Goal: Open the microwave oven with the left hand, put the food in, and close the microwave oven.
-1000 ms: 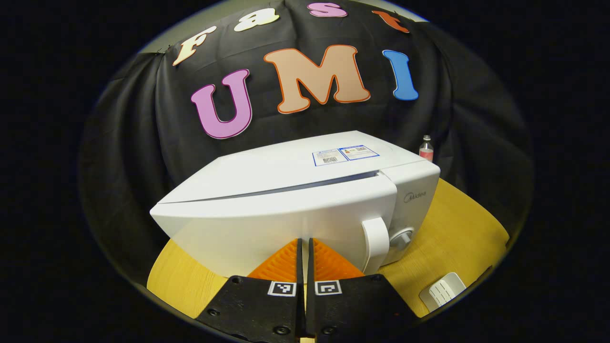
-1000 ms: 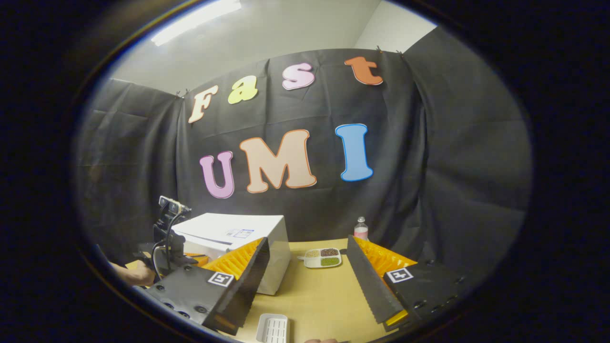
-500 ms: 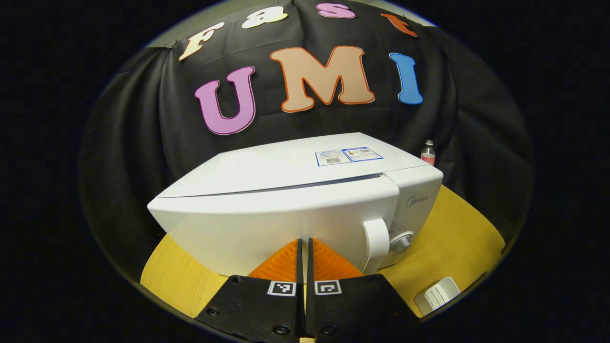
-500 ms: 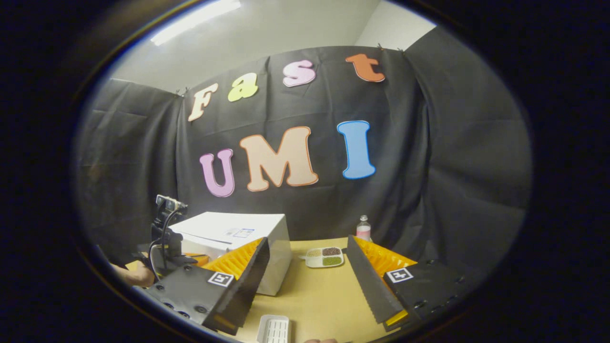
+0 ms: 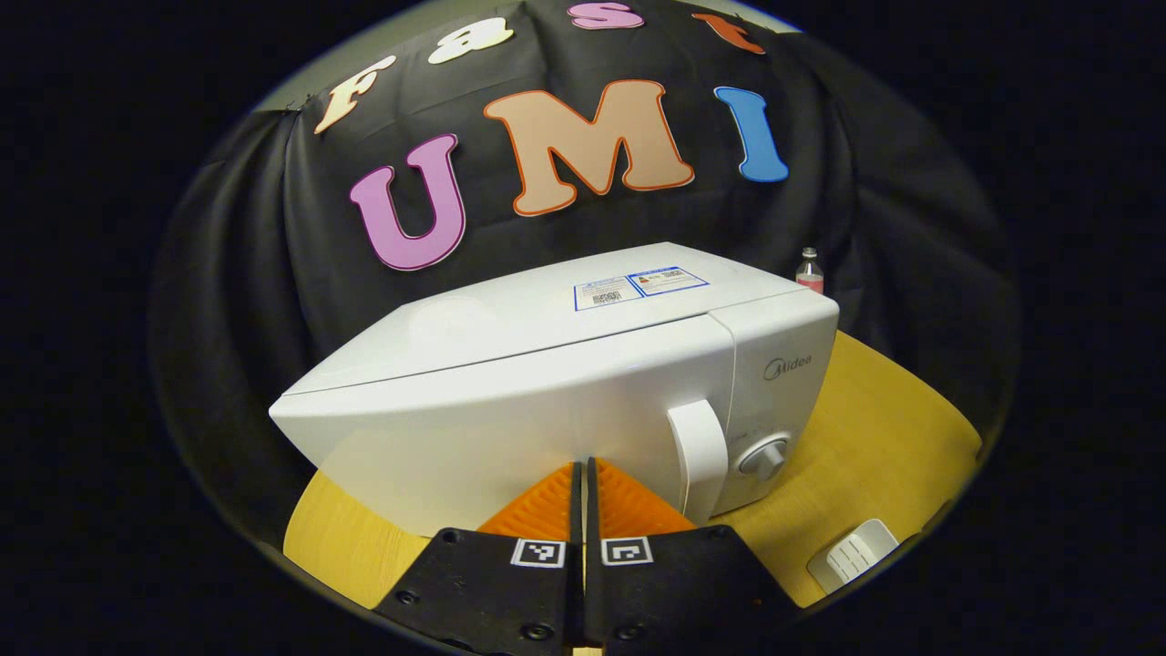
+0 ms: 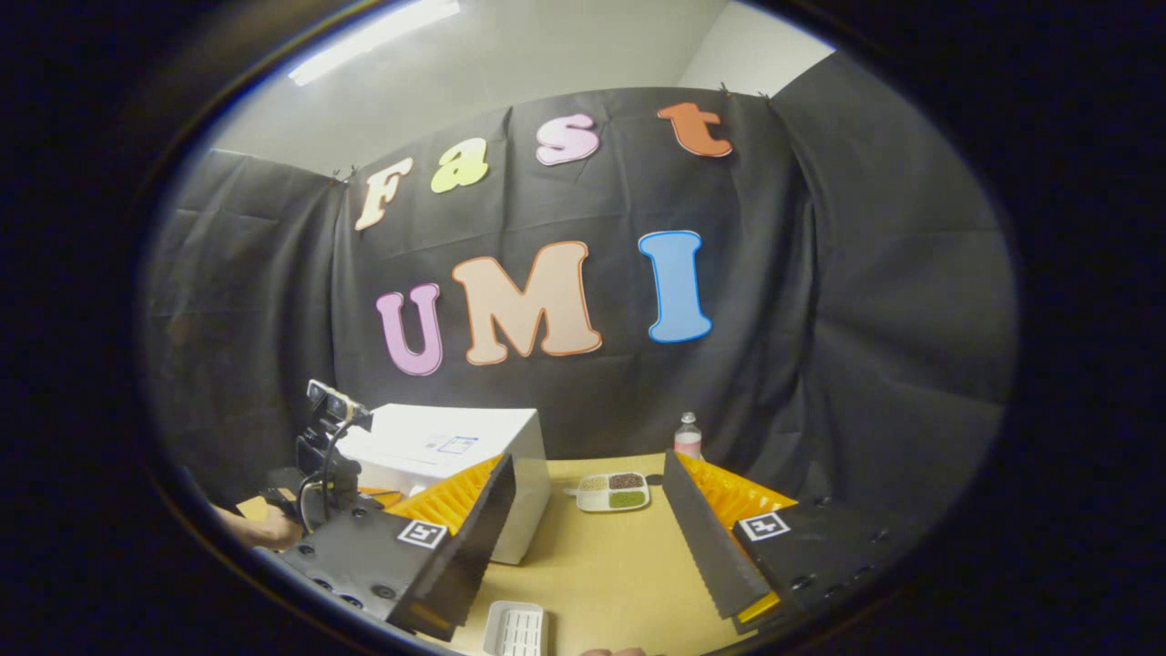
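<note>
One white microwave oven (image 5: 565,383), door shut flush.

Left gripper view: close on microwave (image 5: 565,383) front, slightly above, facing booth wall. Right gripper view: farther back and to the right, facing same wall across table (image 6: 601,565), microwave (image 6: 455,456) at lower left. Shared: microwave, table (image 5: 874,456), bottle (image 5: 809,271) (image 6: 688,437), white ridged tray (image 5: 852,556) (image 6: 515,629).
</note>
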`<state>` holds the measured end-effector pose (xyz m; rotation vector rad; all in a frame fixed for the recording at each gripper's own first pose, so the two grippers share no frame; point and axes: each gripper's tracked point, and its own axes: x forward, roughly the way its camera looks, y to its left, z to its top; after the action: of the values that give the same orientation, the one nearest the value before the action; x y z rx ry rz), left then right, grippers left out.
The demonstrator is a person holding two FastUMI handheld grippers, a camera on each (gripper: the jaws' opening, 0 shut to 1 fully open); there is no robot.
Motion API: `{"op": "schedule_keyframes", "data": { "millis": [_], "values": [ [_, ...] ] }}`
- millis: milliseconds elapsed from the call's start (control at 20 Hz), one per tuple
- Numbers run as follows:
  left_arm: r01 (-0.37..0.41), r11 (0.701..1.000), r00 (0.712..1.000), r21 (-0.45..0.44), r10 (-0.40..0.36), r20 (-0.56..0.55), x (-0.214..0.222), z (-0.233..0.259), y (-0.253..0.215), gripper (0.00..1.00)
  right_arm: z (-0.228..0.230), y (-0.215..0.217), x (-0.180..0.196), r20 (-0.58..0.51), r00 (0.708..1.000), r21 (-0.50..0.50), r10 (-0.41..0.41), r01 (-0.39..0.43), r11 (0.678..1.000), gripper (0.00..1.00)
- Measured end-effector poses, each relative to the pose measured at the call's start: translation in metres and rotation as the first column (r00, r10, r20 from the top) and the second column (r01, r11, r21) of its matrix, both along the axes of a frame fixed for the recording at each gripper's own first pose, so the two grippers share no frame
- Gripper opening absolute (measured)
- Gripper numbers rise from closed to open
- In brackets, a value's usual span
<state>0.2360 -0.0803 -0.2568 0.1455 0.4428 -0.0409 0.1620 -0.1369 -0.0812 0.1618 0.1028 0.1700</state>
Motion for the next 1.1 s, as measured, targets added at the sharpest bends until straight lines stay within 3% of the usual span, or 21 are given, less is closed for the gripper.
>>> {"op": "schedule_keyframes", "data": {
  "millis": [250,550,700,750,850,900,950,1000,1050,1100],
  "values": [
    [0.015,1.0,1.0,-0.016,-0.015,0.023,-0.014,0.021,-0.003,0.0,0.0,0.003,-0.008,0.003,1.0,0.002,-0.002,0.002,1.0,0.99],
    [0.017,0.995,0.996,-0.094,-0.008,0.085,-0.085,0.08,0.002,0.0,0.001,0.032,-0.017,0.017,1.0,0.001,0.008,-0.008,1.0,0.99],
    [-0.013,0.988,0.991,-0.157,0.033,0.128,-0.114,0.118,0.023,0.0,0.005,0.054,-0.017,0.014,1.0,0.011,0.019,-0.019,1.0,0.99],
    [-0.021,0.985,0.989,-0.174,0.046,0.143,-0.121,0.131,0.032,0.0,0.009,0.062,-0.018,0.015,1.0,0.021,0.026,-0.026,0.999,0.92],
    [-0.039,0.981,0.978,-0.189,0.076,0.194,-0.13,0.163,0.053,0.0,0.015,0.078,-0.019,0.023,0.999,0.022,0.041,-0.042,0.999,0.92],
    [-0.05,0.981,0.97,-0.188,0.092,0.225,-0.132,0.18,0.067,0.0,0.016,0.084,-0.02,0.025,0.999,0.012,0.045,-0.045,0.999,0.99],
    [-0.043,0.981,0.965,-0.188,0.09,0.247,-0.135,0.193,0.075,0.0,0.017,0.089,-0.022,0.023,0.999,0.003,0.048,-0.049,0.999,0.99],
    [-0.012,0.98,0.96,-0.2,0.067,0.271,-0.139,0.205,0.075,0.05,0.018,0.096,-0.023,0.025,0.998,0.001,0.052,-0.052,0.999,0.91],
    [0.049,0.974,0.948,-0.222,0.025,0.318,-0.144,0.222,0.068,0.17,0.021,0.102,-0.024,0.029,0.998,0.003,0.054,-0.054,0.999,0.92],
    [0.047,0.974,0.935,-0.221,0.035,0.354,-0.148,0.236,0.074,0.45,0.024,0.107,-0.026,0.031,0.998,0.003,0.057,-0.057,0.998,0.92]
  ]
}}
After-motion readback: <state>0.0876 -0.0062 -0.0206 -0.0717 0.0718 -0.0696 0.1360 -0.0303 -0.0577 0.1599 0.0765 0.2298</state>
